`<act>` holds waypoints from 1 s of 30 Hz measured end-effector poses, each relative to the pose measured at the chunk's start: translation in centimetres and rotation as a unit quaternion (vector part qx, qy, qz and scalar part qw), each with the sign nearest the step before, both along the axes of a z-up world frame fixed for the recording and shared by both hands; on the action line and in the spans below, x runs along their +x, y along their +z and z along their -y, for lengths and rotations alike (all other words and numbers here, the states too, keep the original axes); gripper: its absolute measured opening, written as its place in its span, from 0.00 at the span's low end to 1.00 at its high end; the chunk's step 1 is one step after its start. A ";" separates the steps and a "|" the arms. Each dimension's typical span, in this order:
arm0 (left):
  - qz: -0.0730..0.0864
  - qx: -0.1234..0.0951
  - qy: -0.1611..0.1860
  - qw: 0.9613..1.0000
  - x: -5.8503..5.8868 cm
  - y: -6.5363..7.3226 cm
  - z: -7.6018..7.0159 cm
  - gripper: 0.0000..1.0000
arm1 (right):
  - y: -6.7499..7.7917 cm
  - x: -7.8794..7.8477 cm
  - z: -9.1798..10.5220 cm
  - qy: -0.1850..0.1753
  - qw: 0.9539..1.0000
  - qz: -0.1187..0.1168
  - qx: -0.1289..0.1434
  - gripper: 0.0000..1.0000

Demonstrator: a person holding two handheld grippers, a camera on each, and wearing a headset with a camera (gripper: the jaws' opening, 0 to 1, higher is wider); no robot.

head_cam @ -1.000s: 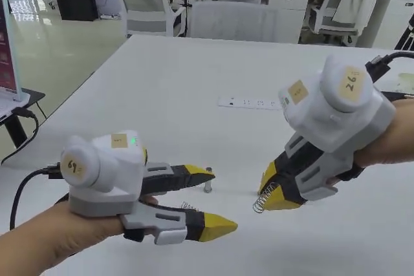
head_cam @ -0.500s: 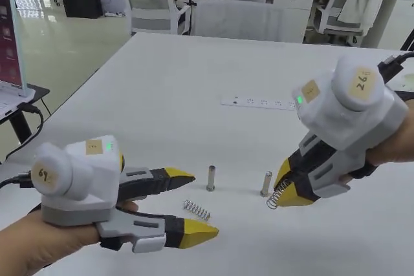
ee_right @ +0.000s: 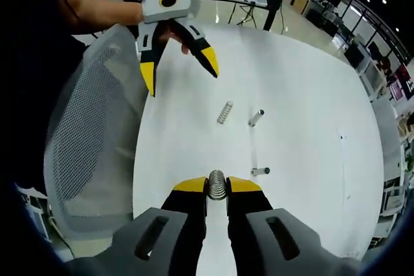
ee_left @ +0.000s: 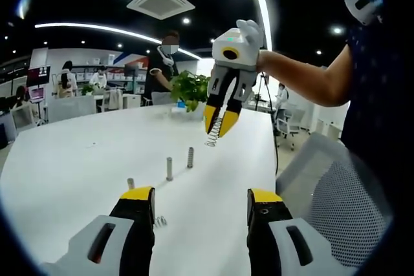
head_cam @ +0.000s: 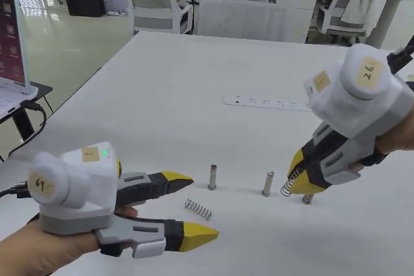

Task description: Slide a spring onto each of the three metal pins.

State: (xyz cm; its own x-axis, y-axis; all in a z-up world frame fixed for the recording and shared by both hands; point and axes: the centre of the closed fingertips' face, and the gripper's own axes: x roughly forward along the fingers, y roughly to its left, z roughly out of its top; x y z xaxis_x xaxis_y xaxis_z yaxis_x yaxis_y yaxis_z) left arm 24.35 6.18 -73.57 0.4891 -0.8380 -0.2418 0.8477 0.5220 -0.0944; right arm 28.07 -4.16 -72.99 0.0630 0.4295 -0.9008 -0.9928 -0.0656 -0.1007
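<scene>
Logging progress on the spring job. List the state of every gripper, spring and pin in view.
Left gripper: open, empty.
Right gripper: shut, gripping.
Held spring: clamped in the jaws, on no pin.
Loose spring: lying flat on the table.
Left pin: upright, bare.
Middle pin: upright, bare.
Right pin: upright, apparently wearing a third spring.

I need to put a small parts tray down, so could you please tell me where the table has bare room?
The table is bare between the power strip and the metal pins, and across its far left side. It is crowded around the pins, the loose spring, and the left hand-held gripper and right hand-held gripper.
</scene>
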 end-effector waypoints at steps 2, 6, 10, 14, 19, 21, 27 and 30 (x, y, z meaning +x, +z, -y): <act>0.000 -0.001 0.000 1.000 0.0 0.0 0.1 0.52 | -0.1 0.6 0.1 -0.004 1.000 0.003 -0.005 0.09; 0.000 -0.002 0.000 1.000 0.1 0.0 0.1 0.52 | -0.6 1.9 0.3 -0.016 1.000 0.007 -0.012 0.09; -0.002 -0.003 0.001 1.000 0.1 -0.1 0.1 0.52 | -0.9 3.0 0.4 -0.026 0.999 0.012 -0.019 0.09; -0.003 -0.002 0.001 1.000 0.1 -0.2 0.1 0.52 | -1.4 4.4 0.6 -0.036 0.999 0.022 -0.029 0.09; -0.003 -0.002 0.001 1.000 0.2 -0.3 0.1 0.52 | -1.9 5.7 0.3 -0.046 0.998 0.028 -0.030 0.09; -0.004 -0.002 0.001 1.000 0.2 -0.3 0.2 0.51 | -2.1 6.2 0.1 -0.048 0.998 0.030 -0.031 0.09; -0.005 -0.001 0.003 1.000 0.2 -0.5 0.1 0.51 | -3.1 7.3 -0.4 -0.052 0.997 0.027 -0.040 0.09; -0.006 -0.002 0.004 1.000 0.2 -0.5 0.1 0.51 | -3.5 7.6 -0.5 -0.057 0.997 0.021 -0.042 0.09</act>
State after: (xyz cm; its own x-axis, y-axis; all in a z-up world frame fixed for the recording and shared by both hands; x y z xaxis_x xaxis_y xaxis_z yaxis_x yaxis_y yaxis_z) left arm 24.54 6.09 -74.08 0.4923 -0.8352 -0.2452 0.8425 0.5280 -0.1066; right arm 35.68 -3.63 -76.53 0.1465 0.3414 -0.9284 -0.9891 0.0377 -0.1422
